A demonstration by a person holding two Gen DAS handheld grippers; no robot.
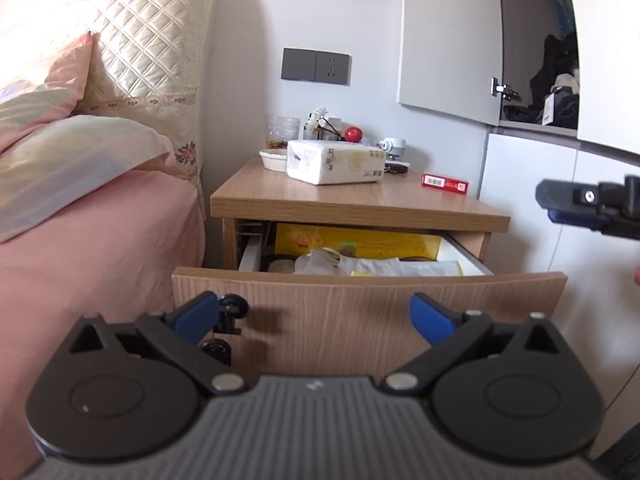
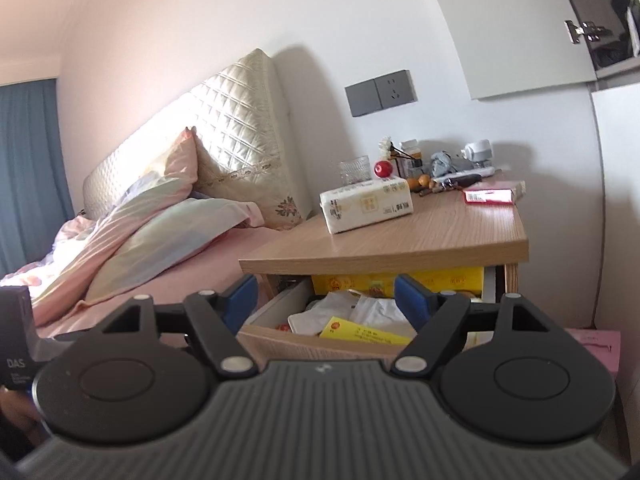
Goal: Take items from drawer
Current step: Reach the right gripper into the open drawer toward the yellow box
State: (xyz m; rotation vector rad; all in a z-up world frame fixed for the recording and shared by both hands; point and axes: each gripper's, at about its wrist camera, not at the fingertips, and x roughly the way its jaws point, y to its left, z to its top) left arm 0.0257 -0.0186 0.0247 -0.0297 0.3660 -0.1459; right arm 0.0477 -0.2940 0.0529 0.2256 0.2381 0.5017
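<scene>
Facing pulled-out drawer (image 1: 360,312), left gripper (image 1: 320,316) and right gripper (image 2: 324,300) jaws wide, empty.

Bright daylight from the left, blown-out headboard (image 1: 132,32), soft wall shadows, fisheye bending at edges, slight blur

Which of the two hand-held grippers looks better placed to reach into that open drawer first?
Probably the right hand-held gripper: open, it looks down into the drawer at the yellow packet. The left hand-held gripper, also open, faces the drawer front lower down.
</scene>
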